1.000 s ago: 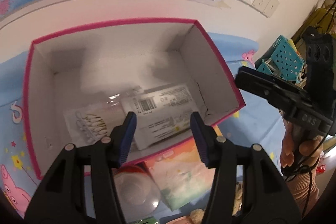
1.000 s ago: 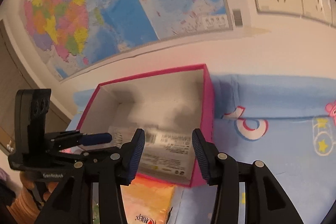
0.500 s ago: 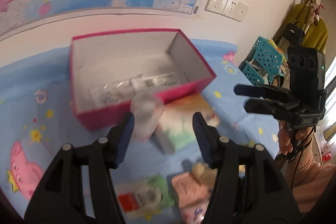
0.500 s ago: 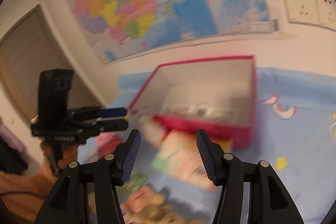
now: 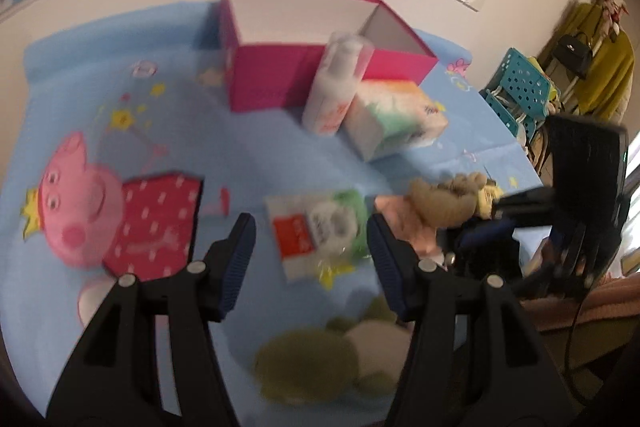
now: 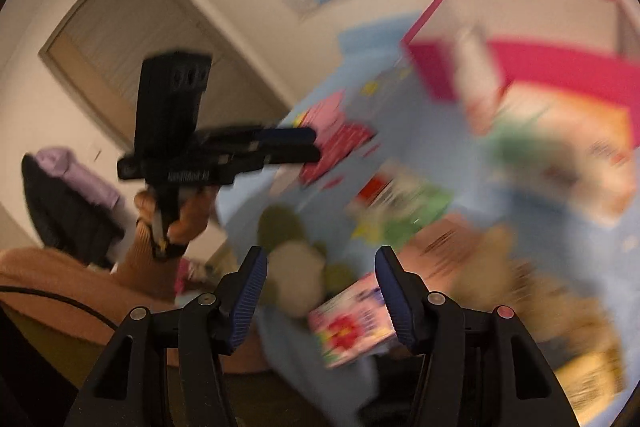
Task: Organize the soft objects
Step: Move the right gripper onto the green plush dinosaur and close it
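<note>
Both grippers empty, poised over the loose soft items in front of the pink box.

Packet [image 5: 316, 227] lies between the left gripper [image 5: 308, 263] jaws, open, pads clear; box [image 5: 280, 79] at 12 o'clock, green plush [image 5: 320, 359] at 6. Right gripper [image 6: 318, 291] also open, nothing gripped (frame blurred). Judgement: settle before closing, centre the pads, pinch lightly, since the wrapper may slip.
</note>
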Motion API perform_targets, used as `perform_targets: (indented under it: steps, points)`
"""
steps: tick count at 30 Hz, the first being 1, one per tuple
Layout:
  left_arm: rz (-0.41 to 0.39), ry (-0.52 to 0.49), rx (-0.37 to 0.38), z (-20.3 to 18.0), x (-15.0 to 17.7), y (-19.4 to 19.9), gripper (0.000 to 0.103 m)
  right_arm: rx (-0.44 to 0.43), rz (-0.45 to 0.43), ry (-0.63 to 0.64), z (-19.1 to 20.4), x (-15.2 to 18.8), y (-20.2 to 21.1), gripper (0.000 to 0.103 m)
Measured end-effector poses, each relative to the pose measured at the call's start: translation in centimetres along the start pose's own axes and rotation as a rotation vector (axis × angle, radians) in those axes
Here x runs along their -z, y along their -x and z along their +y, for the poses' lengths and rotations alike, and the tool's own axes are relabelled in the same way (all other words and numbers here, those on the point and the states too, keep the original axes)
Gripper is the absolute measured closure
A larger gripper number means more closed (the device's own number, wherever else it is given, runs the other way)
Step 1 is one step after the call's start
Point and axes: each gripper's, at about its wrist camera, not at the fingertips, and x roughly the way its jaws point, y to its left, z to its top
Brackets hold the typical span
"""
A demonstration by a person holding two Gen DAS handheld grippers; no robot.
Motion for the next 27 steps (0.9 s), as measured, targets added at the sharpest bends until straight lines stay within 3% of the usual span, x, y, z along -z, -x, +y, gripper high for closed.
perform_targets:
  steps: [6,9,12,14,15,16,21,27]
  points:
    - [0.004,0.083,-0.003,2.2,2.5,1.0,0.044,-0.032,0.105,0.070,2.4,0.7,-4.4,0.045]
    - [0.002,0.124,0.013,3.2,3.3,1.3,0.044,0.012,0.140,0.119,3.3,0.4,-6.5,0.041]
    - [0.003,0.143,0.007,3.6,3.8,1.4,0.044,0.124,0.131,0.180,3.8,0.2,-7.8,0.033]
    - [0.003,0.151,0.017,3.7,4.0,1.4,0.044,0.186,0.116,0.193,3.6,0.0,-8.4,0.038]
    - [0.004,0.156,0.023,3.7,4.1,1.4,0.044,0.190,0.121,0.200,3.5,-0.2,-8.8,0.050]
    - [0.005,0.156,0.024,3.7,4.2,1.4,0.044,0.195,0.118,0.203,3.3,-0.4,-9.0,0.054]
    - [-0.017,0.171,0.045,4.1,4.0,1.9,0.044,0.175,0.059,0.241,3.5,-2.1,-8.0,0.057]
    - [-0.095,0.220,0.084,5.4,2.5,3.1,0.044,0.232,-0.032,0.292,3.0,-5.3,-5.9,0.059]
